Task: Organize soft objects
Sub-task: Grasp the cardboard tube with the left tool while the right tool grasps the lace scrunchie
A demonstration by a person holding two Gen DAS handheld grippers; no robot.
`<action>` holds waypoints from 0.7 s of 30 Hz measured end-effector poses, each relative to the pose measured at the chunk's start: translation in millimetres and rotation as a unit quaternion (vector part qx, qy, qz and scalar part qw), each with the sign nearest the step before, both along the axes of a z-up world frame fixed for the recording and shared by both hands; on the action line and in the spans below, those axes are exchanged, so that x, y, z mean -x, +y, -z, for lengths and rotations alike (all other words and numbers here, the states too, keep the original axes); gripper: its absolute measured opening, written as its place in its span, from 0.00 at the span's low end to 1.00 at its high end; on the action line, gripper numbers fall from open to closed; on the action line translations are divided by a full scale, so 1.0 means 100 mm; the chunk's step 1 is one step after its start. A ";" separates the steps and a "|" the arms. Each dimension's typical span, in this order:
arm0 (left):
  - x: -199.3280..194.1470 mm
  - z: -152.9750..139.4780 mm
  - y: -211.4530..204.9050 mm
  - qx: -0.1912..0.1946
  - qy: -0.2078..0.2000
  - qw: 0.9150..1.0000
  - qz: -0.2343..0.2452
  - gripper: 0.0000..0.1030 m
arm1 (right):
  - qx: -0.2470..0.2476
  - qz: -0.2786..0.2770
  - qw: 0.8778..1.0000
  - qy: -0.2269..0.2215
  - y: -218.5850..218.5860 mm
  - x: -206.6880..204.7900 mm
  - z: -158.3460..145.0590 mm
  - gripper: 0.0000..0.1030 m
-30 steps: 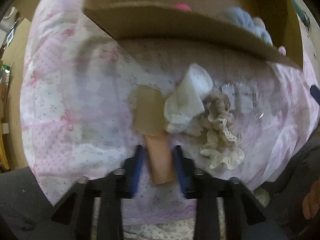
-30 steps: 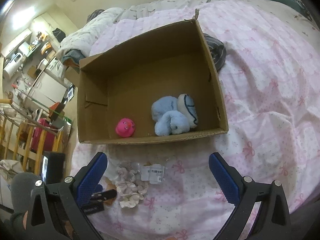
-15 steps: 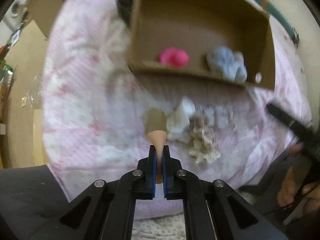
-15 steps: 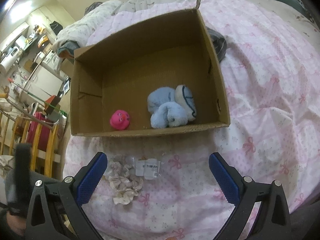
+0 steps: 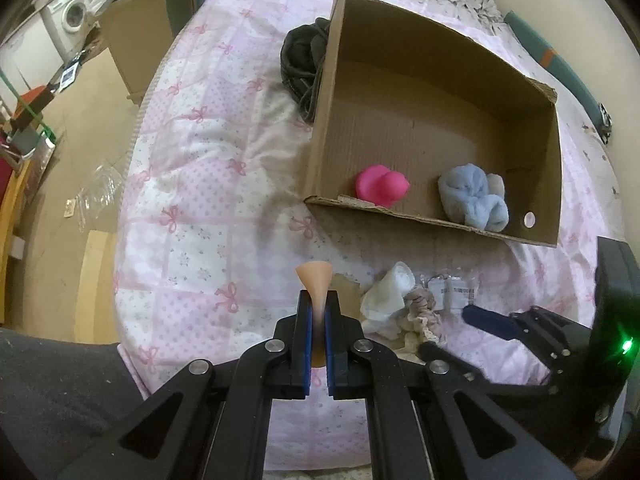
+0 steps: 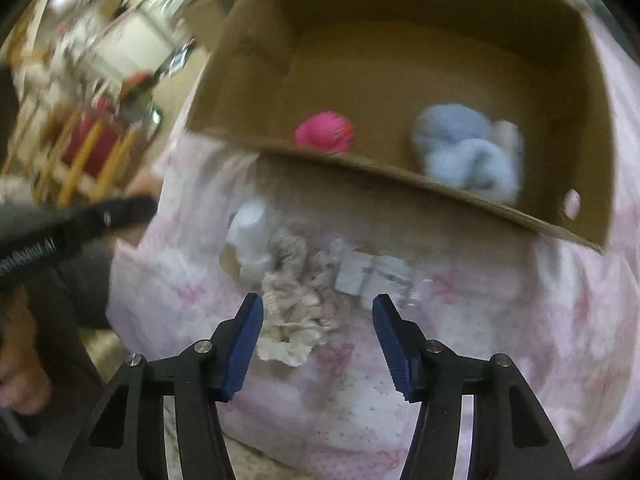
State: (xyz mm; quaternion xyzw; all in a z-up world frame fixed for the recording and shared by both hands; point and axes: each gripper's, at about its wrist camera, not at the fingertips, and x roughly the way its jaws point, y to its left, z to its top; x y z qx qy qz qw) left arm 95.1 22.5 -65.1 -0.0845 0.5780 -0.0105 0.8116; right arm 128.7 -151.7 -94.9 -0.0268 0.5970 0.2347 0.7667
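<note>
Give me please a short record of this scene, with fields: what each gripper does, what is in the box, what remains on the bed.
left gripper: shut on peach soft piece, lifted above the bed
right gripper: open, hovering at the beige lace scrunchie
cardboard box: pink toy, blue plush
pink quilt: scrunchie, white cloth, clear labelled packet

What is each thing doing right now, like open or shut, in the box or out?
Left gripper: shut on the peach tube, lifted.
Right gripper: open, over the lacy scrunchie.
Lacy scrunchie: crumpled on the quilt, outside the box.
White cloth: bunched on the quilt, touching the scrunchie.
Cardboard box: open on top.
Pink duck: in the box.
Blue plush: in the box.
</note>
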 end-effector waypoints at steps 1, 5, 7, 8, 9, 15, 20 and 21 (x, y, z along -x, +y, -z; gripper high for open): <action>0.00 0.01 0.00 0.000 0.000 1.000 -0.001 0.05 | 0.003 -0.011 1.000 -0.001 0.06 0.01 0.02 0.59; 0.00 0.02 0.01 0.001 0.001 1.000 -0.005 0.05 | 0.020 -0.032 0.999 -0.006 0.24 0.02 0.11 0.59; -0.01 0.03 0.01 0.002 0.003 1.000 -0.008 0.05 | 0.016 -0.035 0.999 -0.004 0.28 0.01 0.17 0.41; -0.01 0.04 0.02 0.002 0.003 1.000 -0.008 0.05 | 0.015 -0.036 0.999 0.000 0.30 0.00 0.20 0.35; -0.02 0.04 0.02 0.003 0.004 1.000 -0.008 0.05 | 0.015 -0.034 0.999 0.001 0.31 -0.01 0.22 0.31; -0.03 0.02 0.01 0.004 -0.002 1.000 -0.010 0.05 | -0.040 -0.013 0.999 -0.010 0.14 -0.07 0.07 0.07; -0.01 0.00 0.04 0.003 -0.006 1.000 -0.016 0.05 | -0.097 0.028 0.995 -0.002 -0.10 -0.08 -0.16 0.07; -0.02 0.00 0.04 0.004 -0.007 1.000 -0.016 0.05 | -0.111 0.038 0.993 0.002 -0.16 -0.09 -0.21 0.07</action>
